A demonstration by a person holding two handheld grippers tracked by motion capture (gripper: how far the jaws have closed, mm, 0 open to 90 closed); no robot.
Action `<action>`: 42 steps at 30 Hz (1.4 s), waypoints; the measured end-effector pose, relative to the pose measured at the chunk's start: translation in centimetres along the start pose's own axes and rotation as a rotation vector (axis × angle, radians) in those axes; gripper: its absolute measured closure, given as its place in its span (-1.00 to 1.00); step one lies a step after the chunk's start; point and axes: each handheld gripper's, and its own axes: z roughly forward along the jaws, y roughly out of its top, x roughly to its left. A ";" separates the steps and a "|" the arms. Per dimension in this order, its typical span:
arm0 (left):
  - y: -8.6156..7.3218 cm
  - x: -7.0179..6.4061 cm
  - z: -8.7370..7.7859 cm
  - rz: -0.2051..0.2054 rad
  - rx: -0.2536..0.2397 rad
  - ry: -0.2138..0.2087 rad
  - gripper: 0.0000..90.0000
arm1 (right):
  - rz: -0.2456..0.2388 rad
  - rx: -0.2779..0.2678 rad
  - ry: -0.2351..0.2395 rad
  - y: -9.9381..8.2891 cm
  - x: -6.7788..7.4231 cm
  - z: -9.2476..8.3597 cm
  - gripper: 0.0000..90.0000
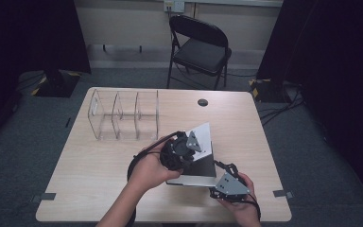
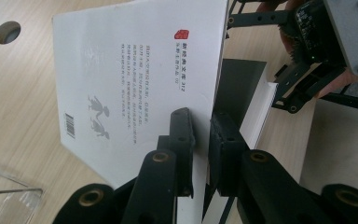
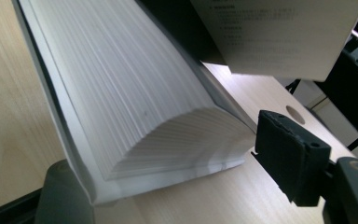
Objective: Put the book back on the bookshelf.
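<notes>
A white paperback point(image 1: 203, 135) with a red logo and a barcode point(image 2: 135, 70) is tilted up above the table, and my left gripper point(image 1: 192, 143) point(image 2: 203, 126) is shut on its edge. Under it a thick book with a dark cover point(image 1: 196, 171) point(image 2: 242, 84) lies flat on the wooden table point(image 1: 99, 165). My right gripper point(image 1: 223, 169) point(image 3: 175, 177) reaches in at that book's near right corner. The fanned white page block point(image 3: 135, 107) lies between its jaws. The right pad point(image 3: 286, 156) stands a sliver off the page corner, and the left jaw is partly hidden below the cover.
A clear acrylic divider rack point(image 1: 123, 116) stands at the back left of the table. A round cable hole point(image 1: 202, 102) is behind the books. A black folding chair point(image 1: 201, 47) stands beyond the far edge. The person's forearms come in from the near edge.
</notes>
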 end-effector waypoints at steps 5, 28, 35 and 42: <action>0.3 -0.2 0.5 0.031 0.013 0.000 0.79 | -0.057 -0.002 0.007 -0.1 -0.3 -0.1 -0.24; -7.2 1.4 -2.6 -0.011 -0.176 -0.049 -0.33 | -0.036 0.022 0.090 1.7 -2.2 -1.0 -0.01; -11.0 1.9 -2.8 -0.022 -0.131 0.030 -0.49 | -0.012 0.034 0.130 2.6 -2.7 -1.5 0.01; -15.1 2.0 0.3 -0.083 -0.099 0.024 -0.54 | 0.027 0.047 0.177 3.5 -3.3 -2.4 0.03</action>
